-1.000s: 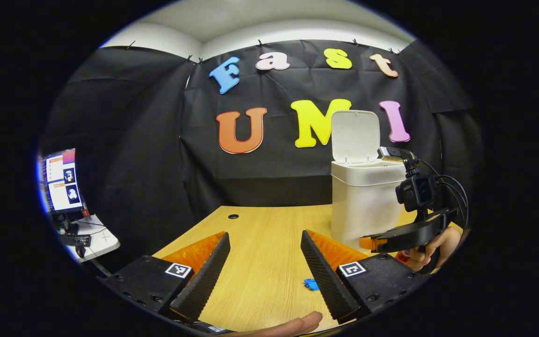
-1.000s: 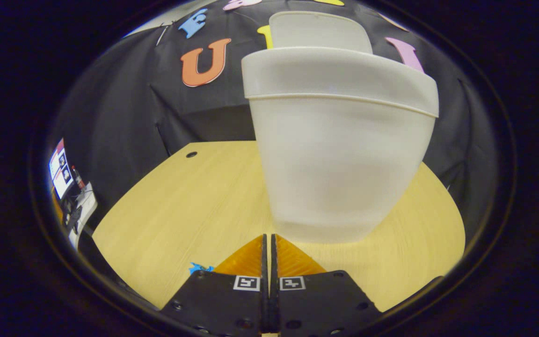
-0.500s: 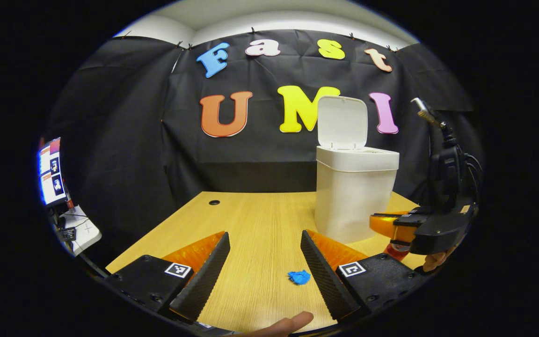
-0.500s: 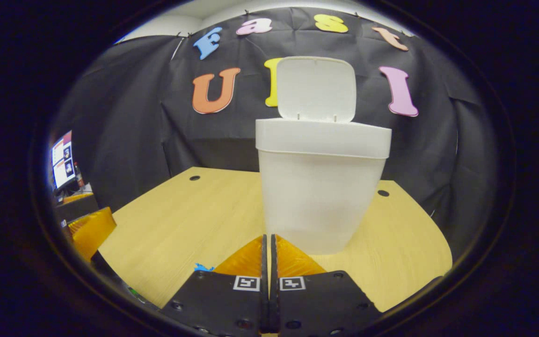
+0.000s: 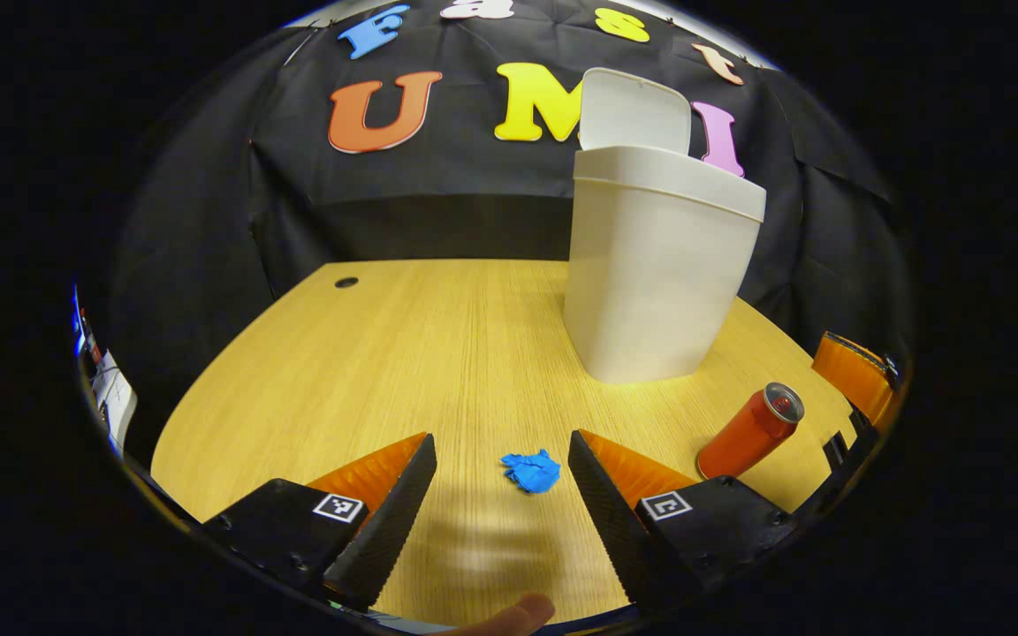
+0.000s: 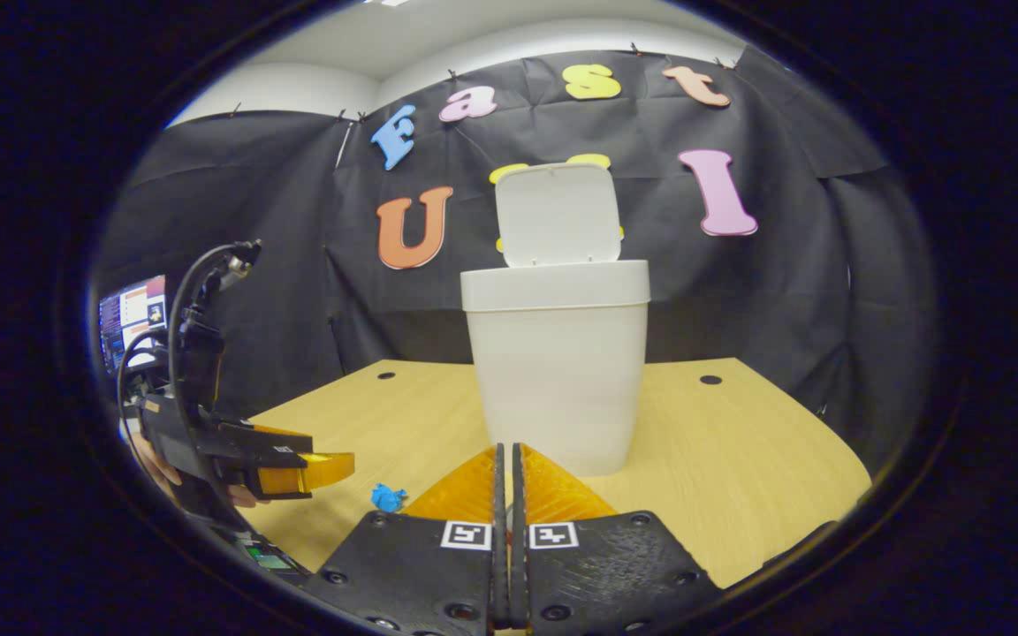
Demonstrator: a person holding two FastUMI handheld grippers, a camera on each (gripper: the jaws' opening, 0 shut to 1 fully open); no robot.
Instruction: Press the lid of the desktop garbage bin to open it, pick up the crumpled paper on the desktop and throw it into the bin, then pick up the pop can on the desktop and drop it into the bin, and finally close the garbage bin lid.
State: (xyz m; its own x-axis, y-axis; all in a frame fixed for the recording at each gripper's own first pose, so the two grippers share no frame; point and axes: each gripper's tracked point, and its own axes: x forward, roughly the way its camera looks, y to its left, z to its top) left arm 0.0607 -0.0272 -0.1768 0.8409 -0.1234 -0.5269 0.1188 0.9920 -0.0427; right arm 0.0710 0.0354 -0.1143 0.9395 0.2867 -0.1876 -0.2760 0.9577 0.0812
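The bin (image 5: 664,265) stands upright on the table (image 5: 438,353), toward its far side, in front of the black cloth wall. Its lid (image 5: 634,110) is raised on the rear hinge, so the top of the bin is open; the right gripper view shows the lid (image 6: 556,215) standing nearly vertical above the rim.

The paper (image 5: 531,470), a small blue crumpled wad, lies on the table well in front of the bin, toward the near edge. The can (image 5: 749,430), red with a silver top, stands on the table in front of the bin and to its right, apart from the bin wall. It appears tilted, which may be lens distortion.

Left tongs (image 5: 502,495): released, fingers spread wide. They hang just above the table with the paper between the two fingertips, closer to the right finger; neither finger touches the paper. In the right gripper view these tongs (image 6: 332,468) appear to the left of the bin, held by a hand (image 6: 155,464), with the paper (image 6: 388,497) just beside their tip.

Right tongs (image 6: 503,468): clenched, fingers pressed together with nothing between them. They point straight at the front wall of the bin (image 6: 555,371), short of it, with no contact.
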